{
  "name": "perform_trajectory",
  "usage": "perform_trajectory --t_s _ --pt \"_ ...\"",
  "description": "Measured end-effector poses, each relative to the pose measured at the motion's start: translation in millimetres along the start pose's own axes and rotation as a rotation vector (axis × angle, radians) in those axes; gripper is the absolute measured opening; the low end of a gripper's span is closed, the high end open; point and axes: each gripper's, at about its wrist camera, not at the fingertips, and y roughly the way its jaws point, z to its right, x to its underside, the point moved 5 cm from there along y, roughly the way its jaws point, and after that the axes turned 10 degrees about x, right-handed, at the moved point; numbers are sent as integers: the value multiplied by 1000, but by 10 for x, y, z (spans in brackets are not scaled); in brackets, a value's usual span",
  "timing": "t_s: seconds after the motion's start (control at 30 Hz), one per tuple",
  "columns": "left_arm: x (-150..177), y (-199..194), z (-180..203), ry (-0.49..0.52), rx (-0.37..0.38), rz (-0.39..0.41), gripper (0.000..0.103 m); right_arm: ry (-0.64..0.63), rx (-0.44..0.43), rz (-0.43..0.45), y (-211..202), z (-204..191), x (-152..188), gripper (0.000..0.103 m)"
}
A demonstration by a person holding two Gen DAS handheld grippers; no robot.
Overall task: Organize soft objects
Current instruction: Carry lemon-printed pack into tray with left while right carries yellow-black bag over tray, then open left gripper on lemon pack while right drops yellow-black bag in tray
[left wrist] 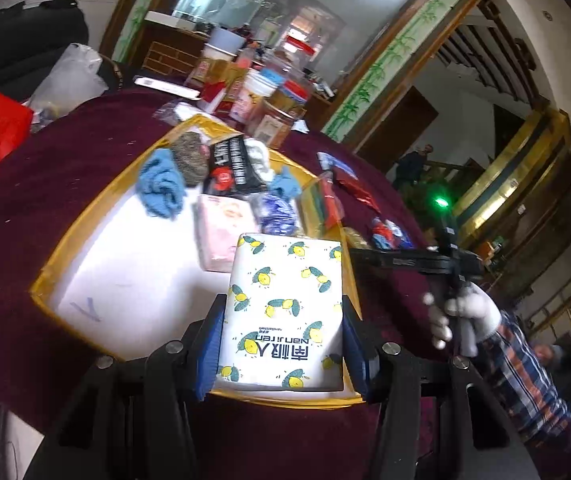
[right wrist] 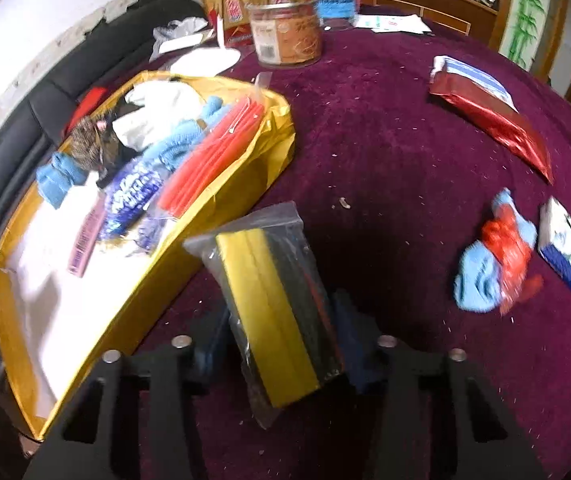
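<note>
Lemon-print tissue pack (left wrist: 285,312) is gripped by left claw (left wrist: 281,344) over yellow box (left wrist: 57,264); bagged sponge (right wrist: 281,312) is clamped by right claw (right wrist: 281,360) above worktop (right wrist: 385,140), beside box.

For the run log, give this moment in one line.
left hand-held gripper: holds lemon-print pack over yellow box | right hand-held gripper: around bagged yellow-black item, grip unclear

Clear snack jar (right wrist: 287,34) on maroon tablecloth (right wrist: 385,140) (boxes (right wrist: 231,10) behind), bamboo-painted wall panel (left wrist: 381,76).

A clear bag of yellow and black cloths (right wrist: 277,312) sits clamped between the right gripper (right wrist: 281,356) jaws, beside the yellow box (right wrist: 221,200).
</note>
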Motion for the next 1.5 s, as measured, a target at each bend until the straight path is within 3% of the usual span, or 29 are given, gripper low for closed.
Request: perform_trajectory --t_s 0.17,0.37,0.6,0.7,0.8,1.07,1.23,1.5 --pt "-85 2 -136 25 -104 -2 55 87 -17 51 -240 74 142 41" --pt "-254 228 -346 62 -242 -68 56 165 -50 133 -736 187 257 41" --pt "-432 552 -635 95 -419 -153 64 115 -201 139 -998 -416 131 42" --pt "-452 445 -626 48 -344 -129 64 86 -273 114 -965 -746 67 42" --pt "-462 144 -609 11 -299 -38 69 21 -293 78 -892 -1107 55 42" --pt "-355 -461 -648 -47 -258 110 73 -159 -291 -52 -517 -1825 185 42" --pt "-342 -550 -608 -70 -217 135 73 -202 -229 -85 -313 -2014 148 43" --pt "-299 -559 -536 -67 -205 131 75 -278 -96 5 -241 -2256 64 49"
